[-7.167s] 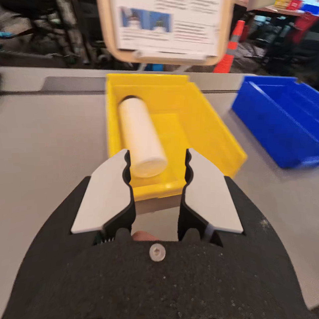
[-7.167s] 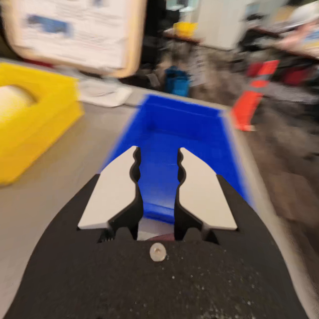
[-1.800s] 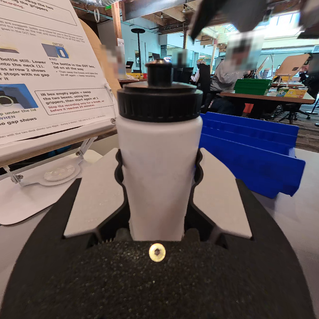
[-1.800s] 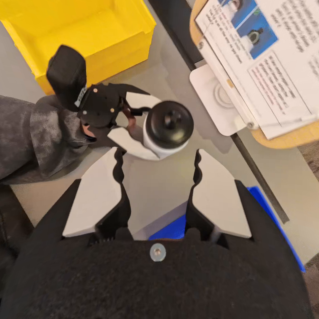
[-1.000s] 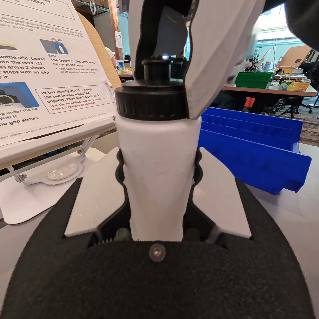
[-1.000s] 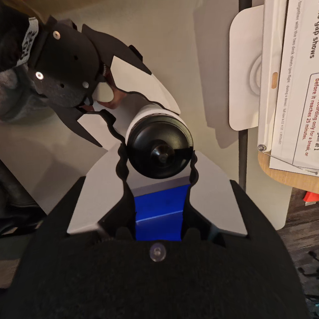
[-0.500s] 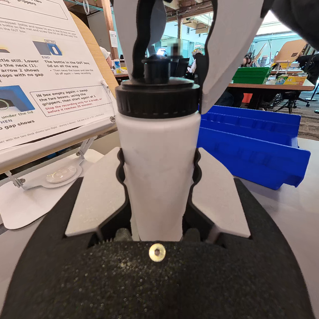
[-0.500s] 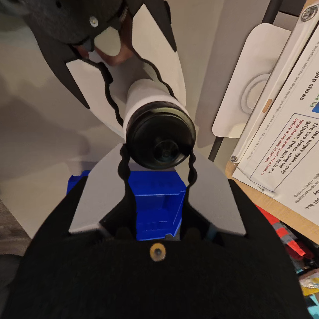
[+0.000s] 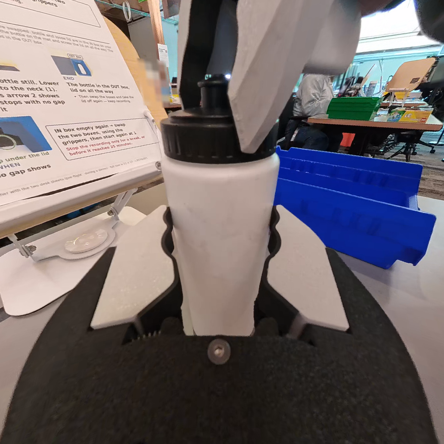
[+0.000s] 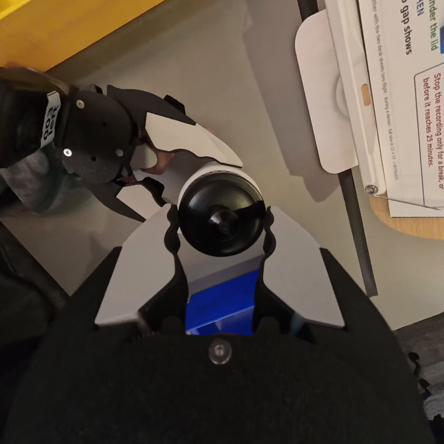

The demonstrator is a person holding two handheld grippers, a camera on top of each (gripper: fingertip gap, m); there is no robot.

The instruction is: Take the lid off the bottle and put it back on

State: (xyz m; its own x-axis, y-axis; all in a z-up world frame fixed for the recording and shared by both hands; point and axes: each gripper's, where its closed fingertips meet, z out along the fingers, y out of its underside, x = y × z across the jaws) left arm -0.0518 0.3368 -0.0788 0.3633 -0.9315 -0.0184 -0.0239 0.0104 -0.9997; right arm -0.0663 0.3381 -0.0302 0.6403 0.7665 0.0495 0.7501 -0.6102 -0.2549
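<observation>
Two grippers on one bottle. Left wrist view, left to right: instruction sheet on a wooden stand at 10 o'clock, its white base plate on the grey table. Centre: white bottle upright, body clamped between the left gripper fingers, both wavy pads touching its sides. Black lid screwed on top, no gap visible under it. Right gripper comes in from 12 o'clock, one finger overlapping the lid's right edge; slightly blurred. Blue bin at 3 o'clock, just beside the bottle, on the table. Person seated at a far table at 2 o'clock.

Right wrist view, looking down, left to right: yellow bin at 11 o'clock; left gripper reaching in from 9 o'clock, closed on the bottle body below the lid. Centre: lid between the right gripper fingertips, both tips touching its rim, so it's gripping the lid. Blue bin visible between the fingers at 6 o'clock. Stand base and sheet at 2 o'clock.
</observation>
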